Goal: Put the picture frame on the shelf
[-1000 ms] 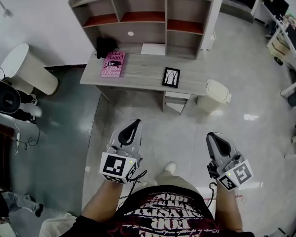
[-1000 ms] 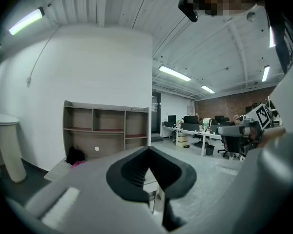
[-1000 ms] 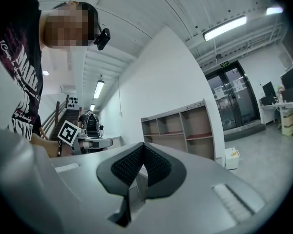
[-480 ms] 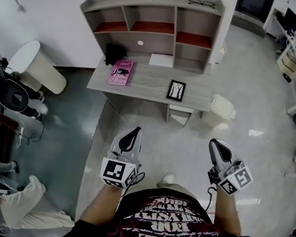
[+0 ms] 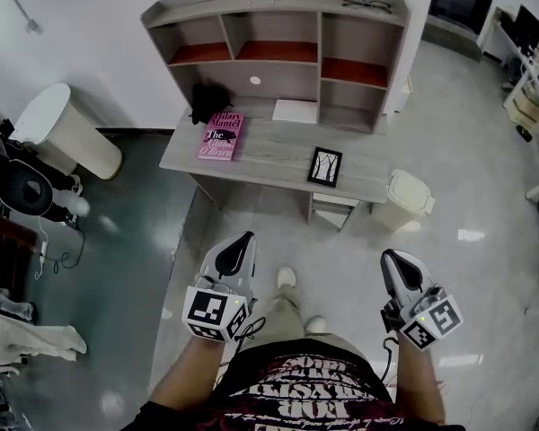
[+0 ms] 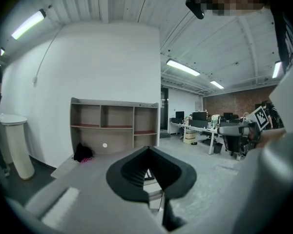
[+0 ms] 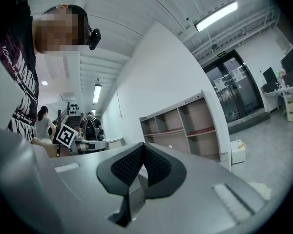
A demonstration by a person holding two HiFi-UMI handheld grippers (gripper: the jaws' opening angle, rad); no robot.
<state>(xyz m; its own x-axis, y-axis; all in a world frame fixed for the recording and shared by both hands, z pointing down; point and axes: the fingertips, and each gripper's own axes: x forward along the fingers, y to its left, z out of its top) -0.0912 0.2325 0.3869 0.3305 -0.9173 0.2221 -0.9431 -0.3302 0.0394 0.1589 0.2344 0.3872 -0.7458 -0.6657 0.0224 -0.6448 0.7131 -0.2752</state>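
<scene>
Picture frame [image 5: 324, 166] is lying flat on desk [image 5: 251, 162] top, right of centre, near front edge, not in any shelf [image 5: 278, 50] cubby. Shelf unit is sitting on desk's back edge against wall, w/ glasses [image 5: 366, 4] resting on its top board. Pink book [image 5: 220, 136] is lying on desk's left part, w/ black object [image 5: 208, 102] just behind it. White sheet [image 5: 294, 110] is lying below middle cubbies. Left gripper [image 5: 244, 238] and right gripper [image 5: 392, 256] are hovering low over floor, well apart from desk, both pointing fwd. Gripper views are showing both sets of jaws pressing together w/ nothing between them. Person's shoe [image 5: 287, 277] is showing between grippers. Lidded bin [image 5: 404, 197] is standing beside desk's right end.
</scene>
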